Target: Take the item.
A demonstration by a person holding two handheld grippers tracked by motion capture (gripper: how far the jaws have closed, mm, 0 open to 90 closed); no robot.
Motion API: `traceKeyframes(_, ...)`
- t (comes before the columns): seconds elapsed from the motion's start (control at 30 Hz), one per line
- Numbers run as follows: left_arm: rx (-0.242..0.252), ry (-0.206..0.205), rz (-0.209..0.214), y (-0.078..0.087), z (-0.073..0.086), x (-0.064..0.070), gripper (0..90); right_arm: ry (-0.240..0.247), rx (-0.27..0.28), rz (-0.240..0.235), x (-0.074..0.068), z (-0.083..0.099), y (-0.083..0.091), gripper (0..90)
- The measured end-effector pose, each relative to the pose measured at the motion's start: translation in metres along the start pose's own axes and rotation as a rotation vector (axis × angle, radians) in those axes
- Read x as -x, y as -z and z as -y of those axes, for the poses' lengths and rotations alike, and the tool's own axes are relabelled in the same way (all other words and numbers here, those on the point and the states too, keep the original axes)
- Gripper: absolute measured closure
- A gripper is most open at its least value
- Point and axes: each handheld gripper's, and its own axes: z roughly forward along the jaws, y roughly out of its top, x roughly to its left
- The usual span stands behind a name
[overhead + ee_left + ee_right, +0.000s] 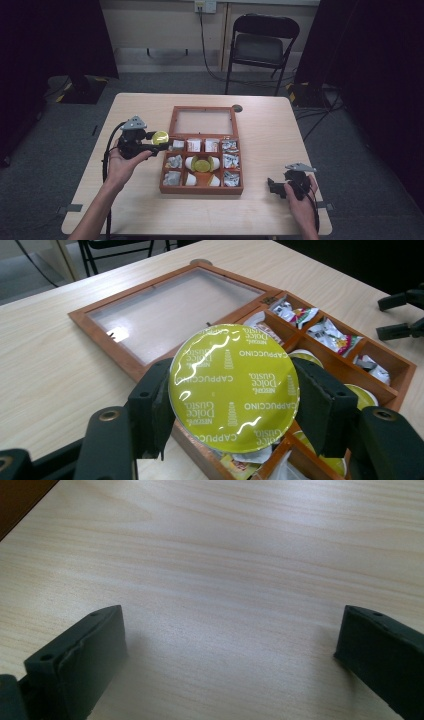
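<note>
My left gripper [159, 138] is shut on a coffee capsule [234, 387] with a yellow-green foil lid printed "Cappuccino". It hangs just left of the wooden compartment box [201, 188], above the box's left edge. The capsule [160, 137] shows as a small yellow disc in the high view. A second yellow-lidded capsule [202, 163] lies in the box's middle compartment among white capsules. My right gripper [270, 185] rests low on the table at the front right, open, with nothing but bare wood between its jaws [230, 645].
The box's glass lid [203, 121] lies open flat toward the far side. Outer compartments hold foil sachets [230, 161] and paper packets [194, 145]. A small dark disc [237, 108] lies on the table beyond the lid. A folding chair [260, 46] stands behind the table.
</note>
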Motion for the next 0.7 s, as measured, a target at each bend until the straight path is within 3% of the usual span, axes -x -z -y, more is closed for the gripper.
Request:
traceKeyframes(0.3,-0.010,0.025,-0.027,0.008,0.006,-0.012,38.2,0.000,0.000,-0.001,0.000,0.000,0.000,0.0)
traceKeyframes(0.47,-0.015,0.067,-0.062,0.010,0.015,-0.024,38.2,0.000,0.000,0.000,0.000,0.000,0.000,0.0)
traceKeyframes(0.7,-0.033,0.089,-0.085,0.006,0.027,-0.039,38.2,0.000,0.000,0.000,0.000,0.000,0.000,0.0)
